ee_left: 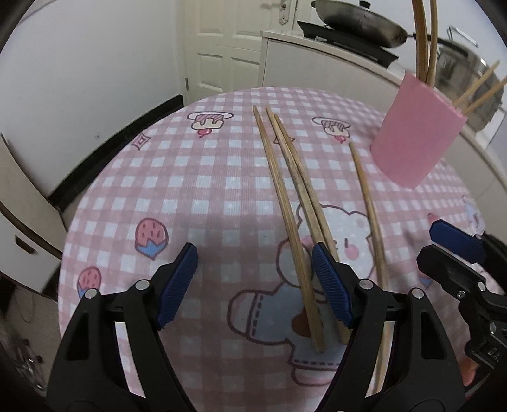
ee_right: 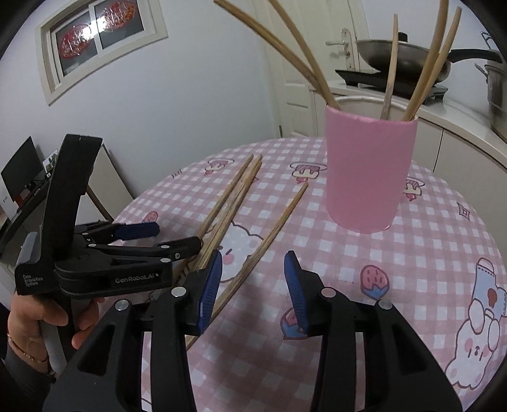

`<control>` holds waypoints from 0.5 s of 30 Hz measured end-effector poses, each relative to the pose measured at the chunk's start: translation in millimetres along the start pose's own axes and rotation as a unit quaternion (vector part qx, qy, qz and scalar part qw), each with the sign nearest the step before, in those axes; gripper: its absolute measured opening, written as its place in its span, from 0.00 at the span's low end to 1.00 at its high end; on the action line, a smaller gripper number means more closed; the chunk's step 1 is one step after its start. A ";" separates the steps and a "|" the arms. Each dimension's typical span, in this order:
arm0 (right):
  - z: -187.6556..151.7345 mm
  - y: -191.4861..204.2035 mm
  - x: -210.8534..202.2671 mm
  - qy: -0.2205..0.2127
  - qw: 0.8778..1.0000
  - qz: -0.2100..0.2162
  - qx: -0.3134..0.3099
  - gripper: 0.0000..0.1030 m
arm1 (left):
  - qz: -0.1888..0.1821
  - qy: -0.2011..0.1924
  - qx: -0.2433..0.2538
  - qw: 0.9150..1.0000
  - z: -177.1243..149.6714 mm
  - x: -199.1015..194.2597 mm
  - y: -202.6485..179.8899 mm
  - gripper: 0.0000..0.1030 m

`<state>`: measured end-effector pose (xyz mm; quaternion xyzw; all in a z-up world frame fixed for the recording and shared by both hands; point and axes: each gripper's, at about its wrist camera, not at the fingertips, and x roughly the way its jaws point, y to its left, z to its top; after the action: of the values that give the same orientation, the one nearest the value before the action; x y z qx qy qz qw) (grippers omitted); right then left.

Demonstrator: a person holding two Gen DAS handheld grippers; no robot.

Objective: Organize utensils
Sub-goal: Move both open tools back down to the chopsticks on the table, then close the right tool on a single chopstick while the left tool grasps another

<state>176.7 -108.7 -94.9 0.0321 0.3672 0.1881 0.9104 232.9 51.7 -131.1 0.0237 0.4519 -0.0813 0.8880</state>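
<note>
Several wooden chopsticks [ee_left: 286, 202] lie loose on the pink checked tablecloth [ee_left: 190, 190]; they also show in the right wrist view [ee_right: 234, 206]. A pink cup [ee_right: 367, 171] stands upright on the table with several chopsticks standing in it; it also shows in the left wrist view [ee_left: 415, 136]. My left gripper [ee_left: 255, 272] is open and empty just above the near ends of the loose chopsticks. My right gripper [ee_right: 252, 279] is open and empty, in front of the cup, with one chopstick [ee_right: 269, 237] beside its left finger.
A kitchen counter [ee_left: 317, 54] with a wok [ee_left: 358, 22] on a stove stands behind the table. A white door [ee_left: 228, 44] is at the back. The left gripper's body [ee_right: 104, 269] sits close to the left of my right gripper.
</note>
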 end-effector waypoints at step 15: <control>2.6 12.9 43.8 0.081 0.996 -0.022 -0.021 0.14 | -0.010 0.003 -0.004 1.000 -12.7 -15.1 11.0 0.06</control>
<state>203.3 -80.5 -119.3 -0.0105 0.4363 0.1776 0.8821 215.8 65.8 -126.8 0.0154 0.4555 -0.0884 0.8857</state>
